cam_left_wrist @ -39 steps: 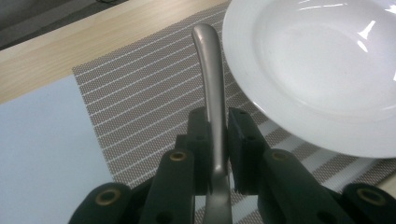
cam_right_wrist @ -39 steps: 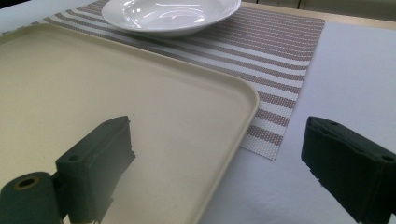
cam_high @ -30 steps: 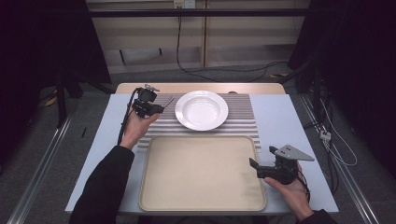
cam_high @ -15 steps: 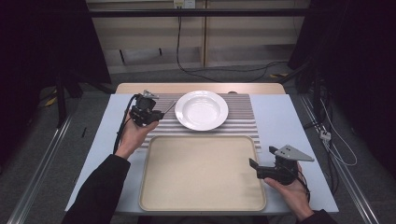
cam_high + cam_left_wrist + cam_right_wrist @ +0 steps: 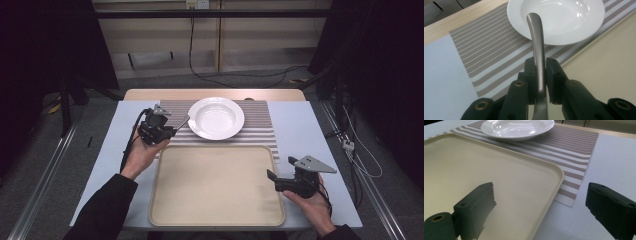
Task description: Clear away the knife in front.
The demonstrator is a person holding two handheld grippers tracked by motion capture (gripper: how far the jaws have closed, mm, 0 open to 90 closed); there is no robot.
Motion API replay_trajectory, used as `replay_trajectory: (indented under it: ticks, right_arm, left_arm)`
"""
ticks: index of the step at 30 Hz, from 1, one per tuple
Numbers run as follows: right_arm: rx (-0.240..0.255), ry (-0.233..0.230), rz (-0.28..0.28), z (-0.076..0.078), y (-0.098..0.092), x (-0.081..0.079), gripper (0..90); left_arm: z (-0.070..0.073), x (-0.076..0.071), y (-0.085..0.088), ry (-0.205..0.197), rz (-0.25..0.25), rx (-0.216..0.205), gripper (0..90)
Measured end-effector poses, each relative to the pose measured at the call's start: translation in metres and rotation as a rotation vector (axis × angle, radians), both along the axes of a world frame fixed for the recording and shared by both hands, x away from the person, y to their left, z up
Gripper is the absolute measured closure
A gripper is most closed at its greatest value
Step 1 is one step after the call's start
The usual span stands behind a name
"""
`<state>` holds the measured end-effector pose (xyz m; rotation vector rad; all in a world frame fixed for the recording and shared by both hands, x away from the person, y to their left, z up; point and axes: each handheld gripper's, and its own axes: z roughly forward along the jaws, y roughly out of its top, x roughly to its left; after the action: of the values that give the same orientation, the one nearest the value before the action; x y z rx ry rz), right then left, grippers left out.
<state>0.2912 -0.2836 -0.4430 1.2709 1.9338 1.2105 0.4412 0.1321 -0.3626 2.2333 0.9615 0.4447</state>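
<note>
Moved since earlier: left gripper has drifted toward the person and a little to the left across the striped placemat, carrying its metal utensil along; the right gripper has not shifted.
Left gripper: jaws narrow, clamped on the utensil's handle, as the left gripper view shows, with the pads pressing both flat sides.
Utensil: a grey metal piece of cutlery, held off the mat; its free handle end points at the white plate and overhangs the near rim in the left gripper view. Whether it is a spoon or a fork I cannot tell, since the working end is hidden below the jaws.
Right gripper: jaws wide apart with nothing between them, hovering over the right edge of the beige tray, near its front corner; the right gripper view has one jaw over the tray and the other over the counter.
Step in hand: likely carrying the utensil from beside the plate toward its resting place.
Next move: probably lower the utensil until it lies flat, on the tray or on the mat beside the plate, then ease the jaws apart so it does not tip or roll.
Risk: the smooth handle could pivot in the grip.
</note>
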Motion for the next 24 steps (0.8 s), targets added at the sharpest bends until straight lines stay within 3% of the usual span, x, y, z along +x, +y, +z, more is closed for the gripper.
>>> replay_trajectory:
  ticks: [6, 17, 24]
  right_arm:
    - [-0.002, 0.005, 0.000, 0.000, 0.000, 0.001, 8.3]
    - [-0.002, -0.002, 0.001, 0.000, 0.000, 0.000, 8.3]
    - [-0.002, 0.001, 0.004, 0.000, 0.000, 0.000, 8.3]
  left_arm:
    - [-0.009, -0.007, -0.005, 0.009, -0.017, 0.014, 79.8]
    - [-0.019, -0.026, -0.014, 0.039, -0.080, -0.006, 79.8]
    - [-0.030, -0.036, -0.018, 0.052, -0.092, 0.015, 79.8]
